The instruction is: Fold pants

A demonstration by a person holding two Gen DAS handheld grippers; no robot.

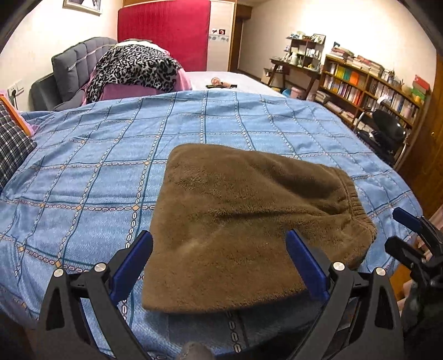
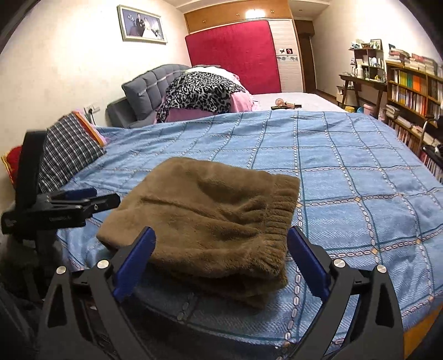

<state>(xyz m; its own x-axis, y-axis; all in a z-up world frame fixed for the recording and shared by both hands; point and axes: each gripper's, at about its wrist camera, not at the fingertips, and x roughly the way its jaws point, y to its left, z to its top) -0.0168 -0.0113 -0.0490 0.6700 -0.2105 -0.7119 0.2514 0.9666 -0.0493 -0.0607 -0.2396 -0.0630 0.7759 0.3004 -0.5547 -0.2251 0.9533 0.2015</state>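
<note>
On the left edge of the bed (image 1: 83, 155) lies one plaid pillow (image 2: 69, 149), with one red cushion (image 2: 12, 162) just beside it at the wall. Behind them stands one grey headboard (image 2: 149, 83), and above it hangs one framed photo (image 2: 142, 25). One leopard-print cloth (image 1: 135, 69) is draped over a pink heap at the head of the bed, and one red mattress (image 1: 163, 30) leans upright against the wardrobe behind.

One blue checked cover (image 2: 346, 171) spreads across the bed. On it, near the front edge, rest the pants (image 1: 249, 221): one brown fleece bundle, folded into a thick flat stack with several layers showing at its near side, the elastic waistband on its right edge.

Two tools are in view. The left tool (image 1: 218, 263) is released, its two blue fingers spread wide above the near left part of the pants, with nothing pressed between them. The right tool (image 2: 221, 263) is likewise released, its two fingers standing wide apart over the near edge of the bundle and grasping nothing. Each tool shows at the edge of the other's view, to either side of the pants.

Farther right, a few small items lie on the bare sheet (image 2: 304, 97) beyond the cover; I cannot tell what they are. Along the right wall stand one small desk (image 2: 362, 80) and one long bookshelf (image 1: 368, 83) packed with books.
</note>
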